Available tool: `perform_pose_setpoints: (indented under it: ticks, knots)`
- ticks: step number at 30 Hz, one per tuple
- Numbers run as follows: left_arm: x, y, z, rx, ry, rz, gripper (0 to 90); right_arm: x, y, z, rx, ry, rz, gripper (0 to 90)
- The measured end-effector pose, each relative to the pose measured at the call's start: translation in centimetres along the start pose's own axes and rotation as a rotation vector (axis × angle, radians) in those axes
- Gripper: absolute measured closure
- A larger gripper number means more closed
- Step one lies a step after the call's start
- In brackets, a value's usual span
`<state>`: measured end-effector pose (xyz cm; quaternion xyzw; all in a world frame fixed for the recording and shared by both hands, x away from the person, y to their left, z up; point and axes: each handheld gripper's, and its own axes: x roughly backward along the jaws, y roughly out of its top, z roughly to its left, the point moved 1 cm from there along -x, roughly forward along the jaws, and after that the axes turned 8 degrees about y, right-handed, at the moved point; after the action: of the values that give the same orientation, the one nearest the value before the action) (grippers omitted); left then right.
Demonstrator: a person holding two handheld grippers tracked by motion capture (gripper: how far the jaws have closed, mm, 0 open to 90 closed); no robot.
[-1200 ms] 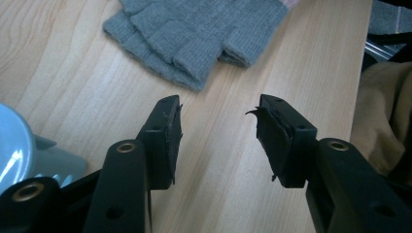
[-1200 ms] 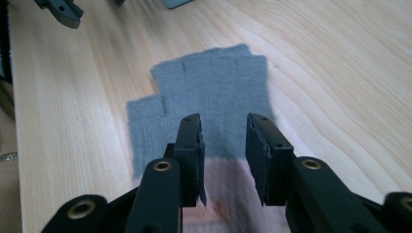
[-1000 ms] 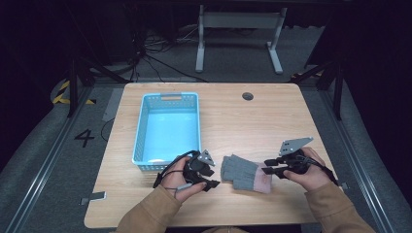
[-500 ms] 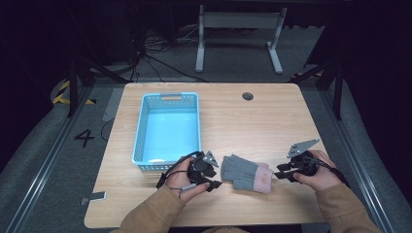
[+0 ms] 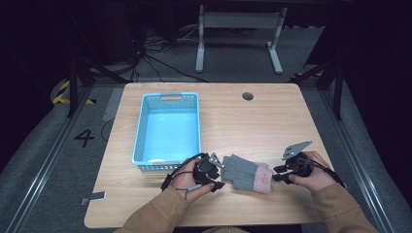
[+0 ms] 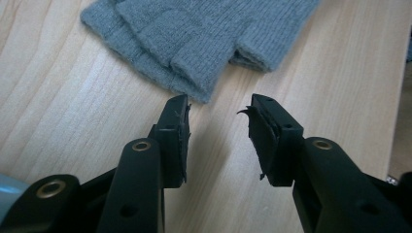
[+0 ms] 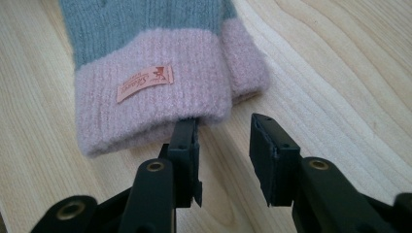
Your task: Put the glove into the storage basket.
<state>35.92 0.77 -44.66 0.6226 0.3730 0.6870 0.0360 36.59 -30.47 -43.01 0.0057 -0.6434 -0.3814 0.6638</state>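
Grey glove (image 5: 245, 172) flat on table (image 5: 243, 121) | left gripper (image 6: 218, 114) jaws apart at fingers | right gripper (image 7: 223, 131) jaws apart at pink cuff (image 7: 155, 97)

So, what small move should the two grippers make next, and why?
Probably ease the right gripper slightly forward and close it on the pink cuff of the glove. Its jaws are open; one tip is already at the cuff's edge, nothing yet between them. The left gripper is open just short of the grey finger end, and the blue basket sits nearby.
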Motion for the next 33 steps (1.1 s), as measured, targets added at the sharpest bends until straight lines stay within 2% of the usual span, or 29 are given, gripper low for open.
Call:
perform_pose_setpoints:
  ticks: [3, 7, 11, 12, 17, 20, 24, 28, 33]
  knots:
    - [-0.4, 0.2, 0.0, 0.006, 0.005, -0.003, 62.9, 0.0, 0.0, -0.1, -0.001, -0.001, -0.003, 64.1]
    - [-0.9, 0.5, 0.0, 0.016, 0.012, 0.019, 65.2, -0.1, -0.1, -0.1, -0.004, -0.003, 0.0, 64.8]
    - [-1.1, 0.8, -0.2, 0.012, 0.011, 0.018, 69.1, -0.2, 0.0, 0.0, -0.002, -0.001, 0.001, 66.5]
    - [-1.2, 0.9, -0.1, -0.002, 0.012, 0.027, 69.8, -0.2, 0.1, 0.0, 0.0, -0.001, -0.002, 66.9]
    - [-1.4, 0.9, 0.0, 0.009, 0.044, 0.043, 70.8, -0.2, 0.0, 0.1, -0.004, 0.002, -0.001, 67.8]
    - [-1.5, 1.0, -0.1, 0.015, 0.023, 0.044, 71.4, -0.2, 0.0, 0.1, -0.004, 0.0, -0.001, 68.0]
    - [-1.6, 1.3, -0.2, -0.007, 0.033, 0.036, 74.8, -0.3, 0.1, 0.1, 0.003, 0.003, 0.0, 70.0]
    - [-1.2, 1.4, -0.4, -0.01, 0.037, 0.007, 77.2, -0.2, 0.2, 0.3, 0.006, 0.004, 0.001, 71.6]
    - [-1.7, 1.4, -0.2, 0.0, 0.04, 0.034, 81.6, -0.2, 0.3, 0.4, 0.018, 0.015, -0.005, 73.5]
